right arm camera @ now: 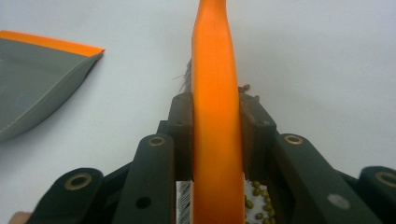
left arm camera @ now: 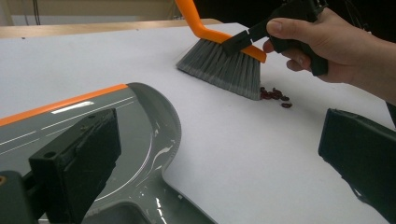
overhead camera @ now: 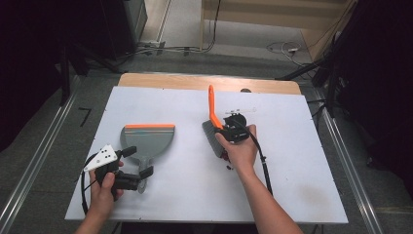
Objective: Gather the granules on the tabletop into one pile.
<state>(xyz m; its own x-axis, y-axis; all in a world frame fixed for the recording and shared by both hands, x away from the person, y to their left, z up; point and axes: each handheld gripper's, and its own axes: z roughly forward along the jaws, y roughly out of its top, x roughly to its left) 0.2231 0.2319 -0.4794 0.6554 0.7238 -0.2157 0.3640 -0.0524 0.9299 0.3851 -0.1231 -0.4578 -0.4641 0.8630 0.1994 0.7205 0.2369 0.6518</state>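
Orange brush handle (right arm camera: 215, 116) clamped between right gripper (right arm camera: 215, 140) fingers; left gripper (left arm camera: 219, 154) fingers apart beside dustpan (left arm camera: 140, 140).

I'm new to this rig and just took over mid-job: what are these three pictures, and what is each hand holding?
There is no robot here. A person holds a two-jaw gripper in each hand at a white table. The high view looks down from above; each of the other two comes from a camera riding on one gripper, looking along its black jaws. The right gripper is shut on the orange handle of a brush, whose grey bristles stand on the table beside a few small dark beans. The left gripper sits by the handle of a grey dustpan lying flat, its jaws standing wide apart.
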